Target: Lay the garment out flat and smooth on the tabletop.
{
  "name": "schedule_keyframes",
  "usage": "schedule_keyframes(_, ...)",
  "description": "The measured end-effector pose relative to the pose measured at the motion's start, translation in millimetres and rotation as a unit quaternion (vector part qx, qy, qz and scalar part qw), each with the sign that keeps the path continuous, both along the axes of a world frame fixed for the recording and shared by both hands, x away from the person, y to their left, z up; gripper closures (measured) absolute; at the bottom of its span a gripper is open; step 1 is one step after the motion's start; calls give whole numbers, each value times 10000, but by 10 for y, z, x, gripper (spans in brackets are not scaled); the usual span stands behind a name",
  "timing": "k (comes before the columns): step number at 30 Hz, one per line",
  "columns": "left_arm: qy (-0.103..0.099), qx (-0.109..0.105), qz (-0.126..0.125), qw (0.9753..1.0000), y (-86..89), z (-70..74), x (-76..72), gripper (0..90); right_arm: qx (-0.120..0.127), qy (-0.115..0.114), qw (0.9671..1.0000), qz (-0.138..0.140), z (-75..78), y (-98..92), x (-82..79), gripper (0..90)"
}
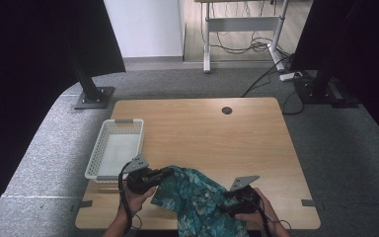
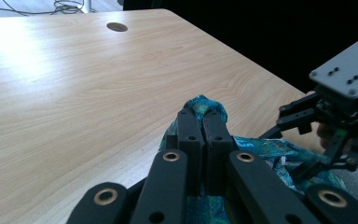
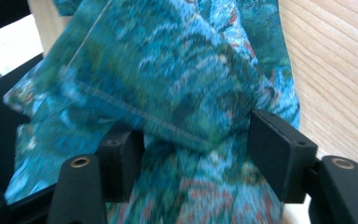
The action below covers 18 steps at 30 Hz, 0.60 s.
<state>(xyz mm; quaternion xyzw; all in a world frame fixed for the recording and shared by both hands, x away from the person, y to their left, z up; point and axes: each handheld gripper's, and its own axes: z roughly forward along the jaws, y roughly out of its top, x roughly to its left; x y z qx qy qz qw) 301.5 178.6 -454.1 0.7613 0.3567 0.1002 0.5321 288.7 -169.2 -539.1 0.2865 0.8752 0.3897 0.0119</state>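
Observation:
A teal patterned cloth (image 1: 197,197) lies crumpled at the table's near edge and hangs over it. My left gripper (image 1: 169,172) is at the cloth's left end. In the left gripper view its jaws (image 2: 204,115) are pressed together on a raised fold of the cloth (image 2: 206,103). My right gripper (image 1: 227,198) is at the cloth's right side. In the right gripper view it (image 3: 198,151) stands open, with a stitched hem of the cloth (image 3: 168,79) lying between its two fingers (image 3: 279,149) and not pinched.
A white slotted basket (image 1: 98,153) stands at the table's left edge, close to my left hand. The wooden table (image 1: 217,138) has a round cable hole (image 1: 227,110) at the back. Grey carpet and black stands surround it.

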Motion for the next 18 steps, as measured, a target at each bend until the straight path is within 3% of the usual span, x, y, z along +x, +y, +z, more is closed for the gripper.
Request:
schedule_keyframes(3, 2, 5, -8, 10000, 7, -4, -6, 870, -23, -88, 9999, -106, -8, 48, 22, 380)
schedule_keyframes(8, 0, -6, 5, 10000, 30, -7, -5, 870, -161, -468, 9984, -276, -27, 73, 2, 686)
schedule_keyframes(11, -8, -8, 14, 10000, 34, -7, -10, 870, -130, -658, 9971, -354, -18, 53, -16, 814)
schedule_keyframes(18, -18, -13, 19, 10000, 38, -3, -9, 870, 89, -895, 9945, -538, 83, -33, -46, 867)
